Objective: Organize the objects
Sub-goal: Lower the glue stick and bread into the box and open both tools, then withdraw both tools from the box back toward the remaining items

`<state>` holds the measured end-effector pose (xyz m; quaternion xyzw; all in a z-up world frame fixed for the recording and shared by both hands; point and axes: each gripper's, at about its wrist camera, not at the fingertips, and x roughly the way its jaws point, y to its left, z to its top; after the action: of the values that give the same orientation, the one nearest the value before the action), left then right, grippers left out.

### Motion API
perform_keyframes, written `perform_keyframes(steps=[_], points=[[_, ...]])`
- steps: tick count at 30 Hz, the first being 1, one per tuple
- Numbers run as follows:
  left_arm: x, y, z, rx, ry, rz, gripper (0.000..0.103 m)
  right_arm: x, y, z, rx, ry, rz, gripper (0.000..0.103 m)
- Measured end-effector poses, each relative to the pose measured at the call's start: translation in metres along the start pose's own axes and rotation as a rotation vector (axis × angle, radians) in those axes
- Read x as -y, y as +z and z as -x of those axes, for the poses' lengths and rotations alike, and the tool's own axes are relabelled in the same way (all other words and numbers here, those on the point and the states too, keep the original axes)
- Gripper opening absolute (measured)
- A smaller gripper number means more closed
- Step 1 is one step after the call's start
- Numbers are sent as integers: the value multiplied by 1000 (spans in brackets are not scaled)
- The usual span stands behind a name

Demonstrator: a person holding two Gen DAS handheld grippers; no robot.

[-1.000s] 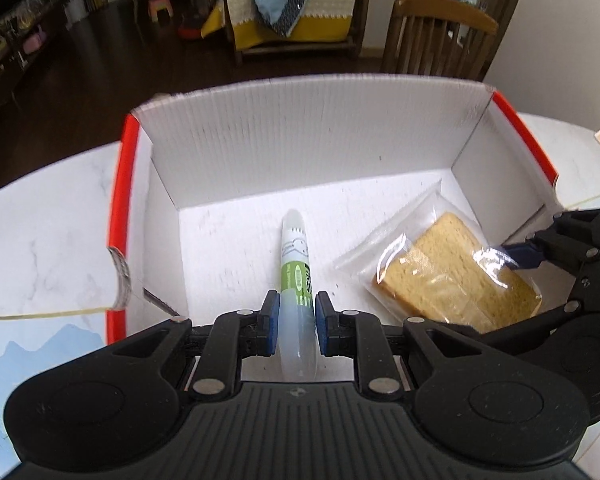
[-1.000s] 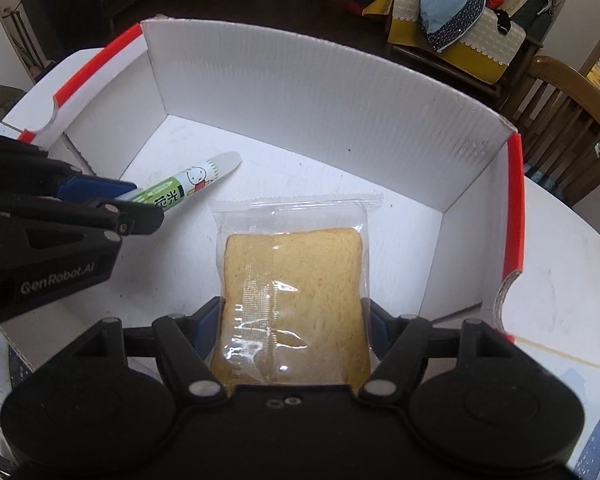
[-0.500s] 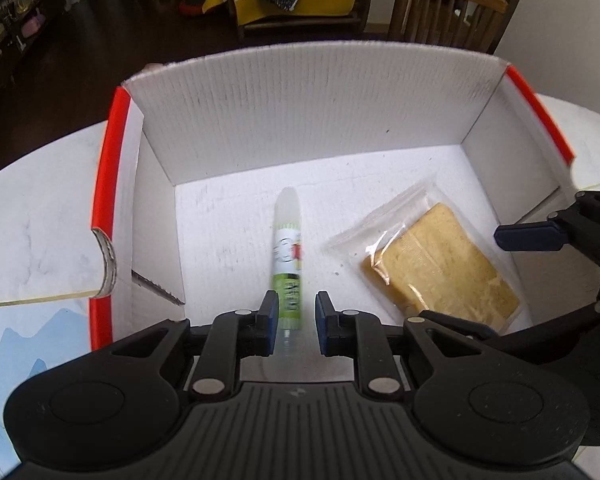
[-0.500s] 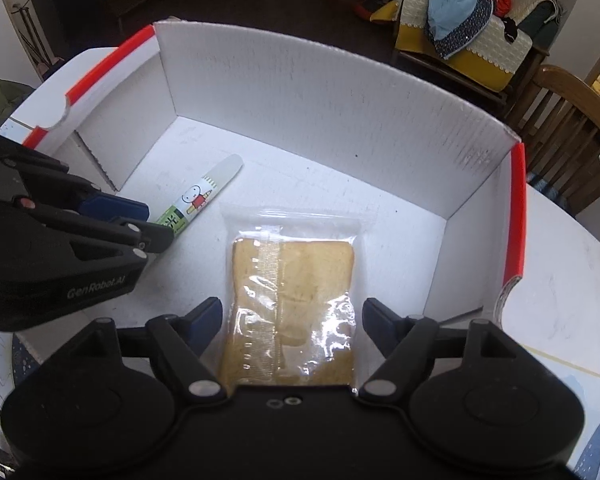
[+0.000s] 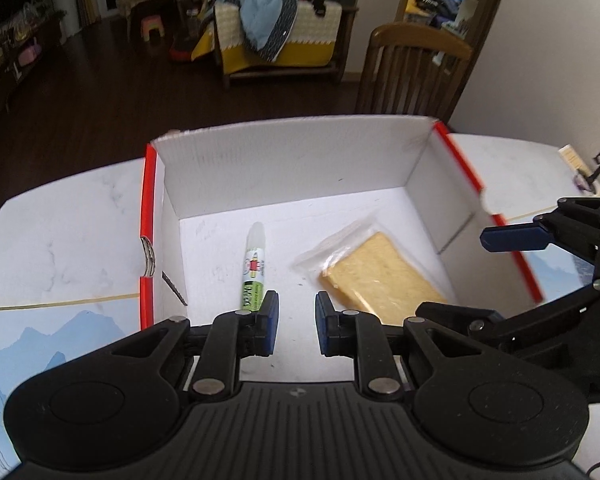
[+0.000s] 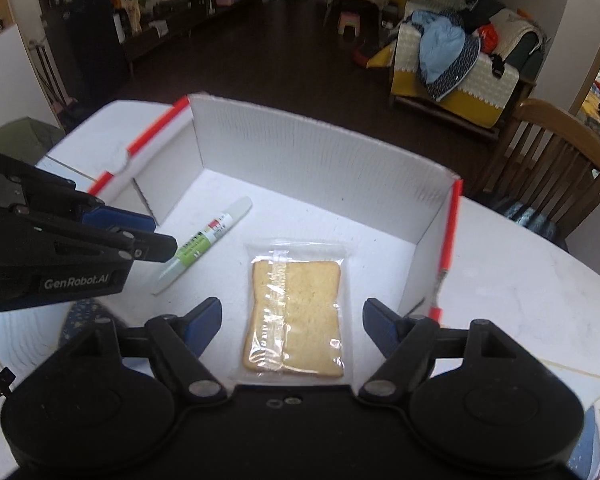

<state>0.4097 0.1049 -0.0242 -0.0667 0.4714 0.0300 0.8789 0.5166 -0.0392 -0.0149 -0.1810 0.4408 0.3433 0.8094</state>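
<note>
Tube [image 5: 254, 268] and bagged bread [image 5: 380, 276] were laid flat on the floor of the white box [image 5: 292, 164], side by side but apart. This was probably done so that each piece keeps its own place. Both pieces were judged to be already sorted.

The left gripper [image 5: 296, 320] was closed down to a narrow gap and nothing was held in it; the tube's near end was partly hidden behind its left pad. The right gripper [image 6: 292, 310] was released, its jaws wide apart above the bread, which no pad touched.

The bag's seam and the full slice were shown only in the right view. In the left view the slice was seen slanted and partly covered. The box was set on a pale table [image 5: 60, 240].
</note>
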Motion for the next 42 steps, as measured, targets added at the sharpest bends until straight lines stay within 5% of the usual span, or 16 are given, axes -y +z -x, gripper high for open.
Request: perform_keyframes(steps=[28,32,39,42], points=[[37,-99,142,179,-66,-31,18,-41,-85,141,215,46,-74,89],[34,-115,151,184,-58,-15,28,-48,-97,150,234,39,-82,92],[31,-140,162,188,-49,-21,28,-56,-118,161,257,31,-95,97],[31,-152,167,194,-44,-34,45,-59,-130,163,258,32,-113,101]])
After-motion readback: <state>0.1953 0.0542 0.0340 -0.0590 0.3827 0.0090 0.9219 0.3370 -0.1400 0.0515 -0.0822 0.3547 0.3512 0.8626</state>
